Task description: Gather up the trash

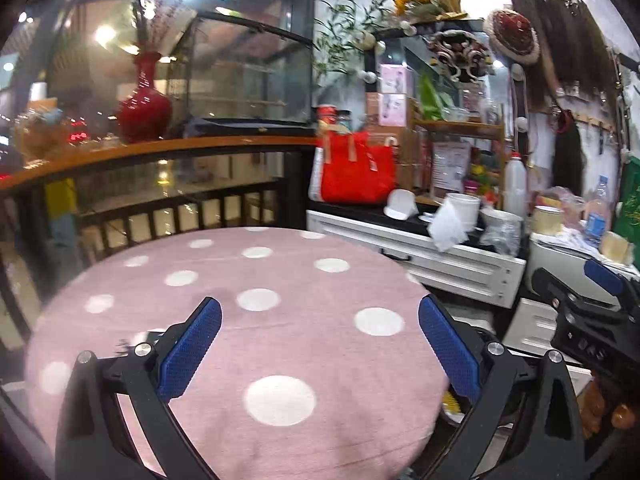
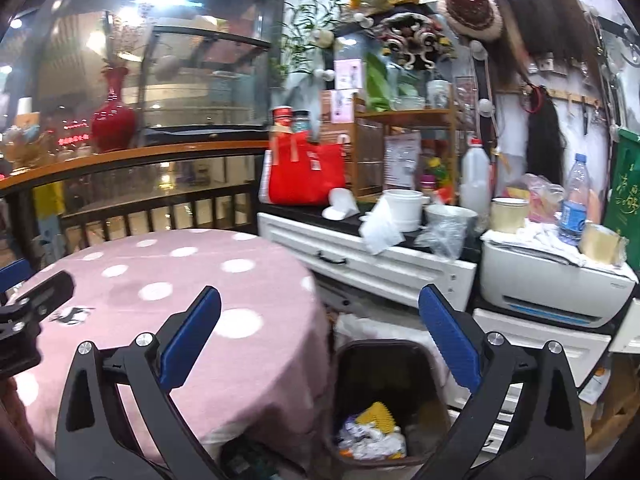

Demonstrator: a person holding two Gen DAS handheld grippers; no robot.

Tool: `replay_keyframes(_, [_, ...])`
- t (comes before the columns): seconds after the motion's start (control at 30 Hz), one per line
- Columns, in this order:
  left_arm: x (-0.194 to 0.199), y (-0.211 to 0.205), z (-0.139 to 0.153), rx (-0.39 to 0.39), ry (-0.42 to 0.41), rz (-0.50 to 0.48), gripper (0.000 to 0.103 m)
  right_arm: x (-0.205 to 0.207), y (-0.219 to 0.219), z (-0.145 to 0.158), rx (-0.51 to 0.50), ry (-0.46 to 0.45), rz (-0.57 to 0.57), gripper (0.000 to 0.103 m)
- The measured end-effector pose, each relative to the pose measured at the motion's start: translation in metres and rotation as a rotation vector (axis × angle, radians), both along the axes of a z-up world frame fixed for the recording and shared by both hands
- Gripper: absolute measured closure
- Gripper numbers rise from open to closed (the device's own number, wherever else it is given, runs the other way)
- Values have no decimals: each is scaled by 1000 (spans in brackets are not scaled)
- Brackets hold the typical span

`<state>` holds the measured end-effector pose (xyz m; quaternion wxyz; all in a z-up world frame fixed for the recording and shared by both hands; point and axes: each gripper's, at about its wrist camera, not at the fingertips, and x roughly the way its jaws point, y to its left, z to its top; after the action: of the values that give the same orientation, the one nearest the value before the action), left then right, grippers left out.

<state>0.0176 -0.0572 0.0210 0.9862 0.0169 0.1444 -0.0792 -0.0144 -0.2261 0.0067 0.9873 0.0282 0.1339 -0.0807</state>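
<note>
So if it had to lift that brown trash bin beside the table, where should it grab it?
Probably the bin's top rim, coming straight down from above: it stands upright and open, and the thin wall would fit between the fingers. The near edge looks freest; the pink table crowds its left side.

You won't find a legible word anywhere here. The green bag [image 2: 628,200] at the far right carries gold characters, the water bottle [image 2: 575,200] a blue label, the framed sheet [image 2: 401,158] on the wooden shelf printed lines, and the printer [image 2: 556,284] a small badge, all too blurred to read.
</note>
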Motion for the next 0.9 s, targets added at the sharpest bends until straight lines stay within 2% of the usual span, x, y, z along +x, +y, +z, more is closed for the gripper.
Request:
replay_keyframes(0.1, [-14,9,-5,3,-38,44,6,-12,12,-2,3,-1,20,5])
replay_keyframes(0.2, [-26,15,-10,-9,-78,69,6,-21,18,-7,-34,4,10,5])
replay_keyframes(0.33, [-25,23,-7,-49,-68,49,6,-28,18,-13,-44,0,-13,6])
replay_keyframes(0.47, [-27,25,-7,-51,-84,59,6,-26,12,-14,-9,7,-13,6])
replay_keyframes(0.9, [-28,27,-10,-56,-74,54,6,-25,12,-17,-16,16,1,6])
